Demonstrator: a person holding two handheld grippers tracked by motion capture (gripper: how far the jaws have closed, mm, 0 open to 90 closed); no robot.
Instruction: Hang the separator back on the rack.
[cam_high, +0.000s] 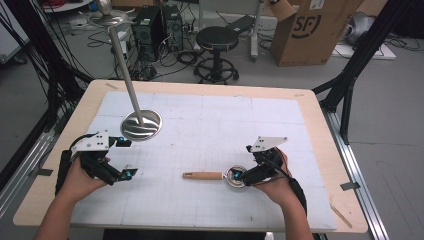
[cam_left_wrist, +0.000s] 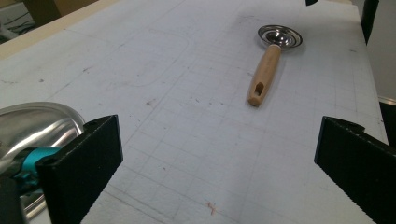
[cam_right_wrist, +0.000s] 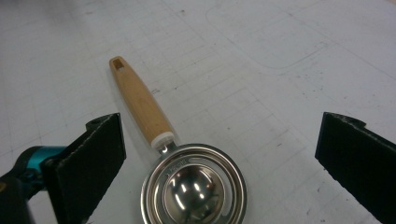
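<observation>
A small steel scoop with a wooden handle (cam_high: 202, 175) lies on the white gridded mat (cam_high: 210, 125), its handle pointing left. My right gripper (cam_high: 241, 161) is open just right of the scoop's bowl (cam_high: 236, 176). In the right gripper view the bowl (cam_right_wrist: 194, 186) sits low between the wide-apart jaws of the right gripper (cam_right_wrist: 219, 158), and the handle (cam_right_wrist: 140, 100) runs up and left. My left gripper (cam_high: 127, 158) is open near the mat's left edge and holds nothing. From the left gripper (cam_left_wrist: 217, 158) the scoop (cam_left_wrist: 268, 65) lies well ahead.
A shiny round stand base (cam_high: 142, 125) with a tall tilted pole sits at the mat's left, just beyond my left gripper; its rim (cam_left_wrist: 32, 121) is beside the left jaw. Behind the table are a black stool (cam_high: 216, 40), a cardboard box (cam_high: 310, 30) and a computer tower (cam_high: 150, 27).
</observation>
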